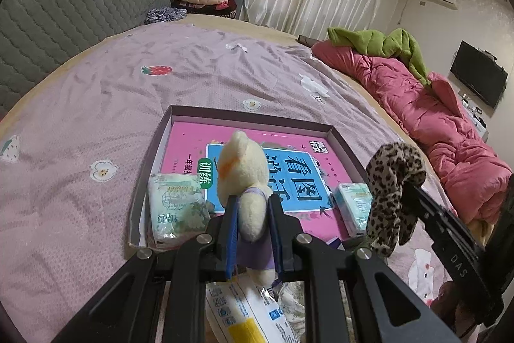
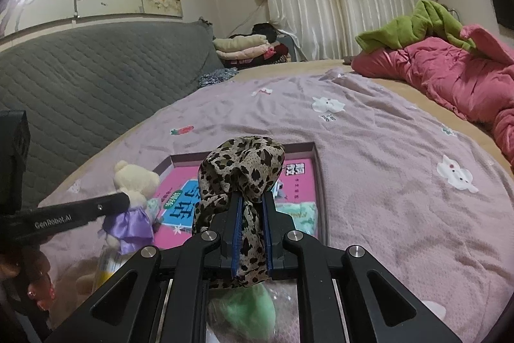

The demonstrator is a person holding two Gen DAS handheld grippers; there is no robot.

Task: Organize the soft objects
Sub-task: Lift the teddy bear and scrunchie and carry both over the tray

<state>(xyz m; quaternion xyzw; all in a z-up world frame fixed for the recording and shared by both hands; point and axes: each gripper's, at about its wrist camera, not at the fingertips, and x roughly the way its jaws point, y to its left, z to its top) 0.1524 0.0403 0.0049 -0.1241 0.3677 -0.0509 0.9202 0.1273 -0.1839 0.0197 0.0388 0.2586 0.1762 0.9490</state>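
Both grippers grip soft things: left gripper point(image 1: 252, 221) bear point(image 1: 247, 169), right gripper point(image 2: 252, 233) scarf point(image 2: 244, 169).

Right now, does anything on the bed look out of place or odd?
Nothing is spilled or damaged. One oddity: the shallow box meant for soft things has a hard pink book lying flat in it, under two tissue packs. The pink quilt is bunched up at the bed's edge.

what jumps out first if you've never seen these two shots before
The cream plush bear in a purple dress, clamped in the left gripper, and the leopard-print cloth pinched in the right gripper, both held above a shallow box on the lilac bedsheet. Inside the box lie a bright pink book and two tissue packs. A crumpled pink quilt lies along the bed's right edge.
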